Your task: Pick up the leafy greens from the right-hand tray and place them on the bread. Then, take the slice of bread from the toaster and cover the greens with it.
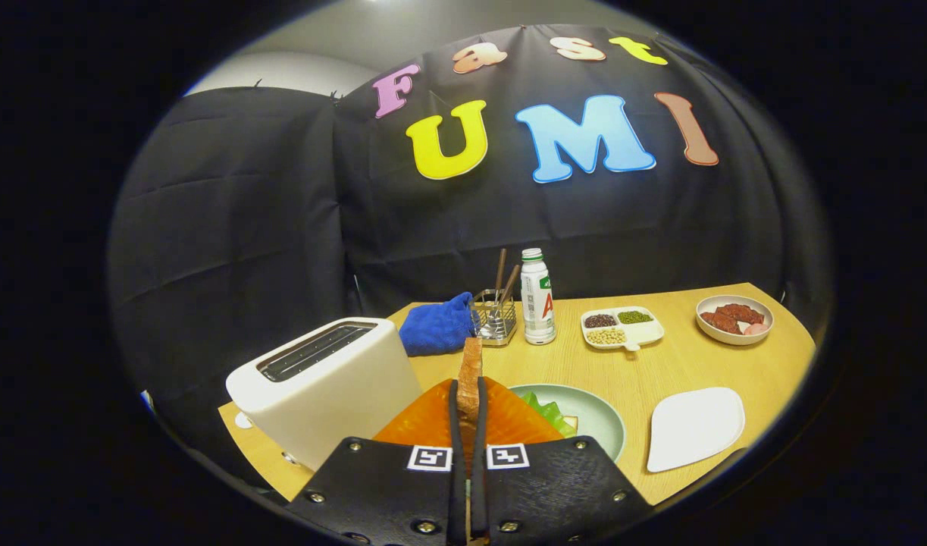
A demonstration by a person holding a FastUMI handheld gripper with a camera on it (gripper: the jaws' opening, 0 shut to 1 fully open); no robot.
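Note:
My gripper (468, 425) is shut on a slice of bread (471, 375), which stands edge-on between the fingers and sticks up ahead of them. The white toaster (327, 387) sits just to the left of the fingers, its slots showing nothing inside. Just right of the fingers lies a pale green plate (596, 413) with leafy greens (548, 413) on it; a bit of bread shows under the greens. The gripper hangs above the table, between toaster and plate.
A white tray (694, 426) lies bare to the right of the plate. Beyond stand a blue cloth (436, 326), a wire holder with utensils (495, 318), a bottle (537, 297), a divided dish of beans (622, 326) and a bowl of meat (734, 318).

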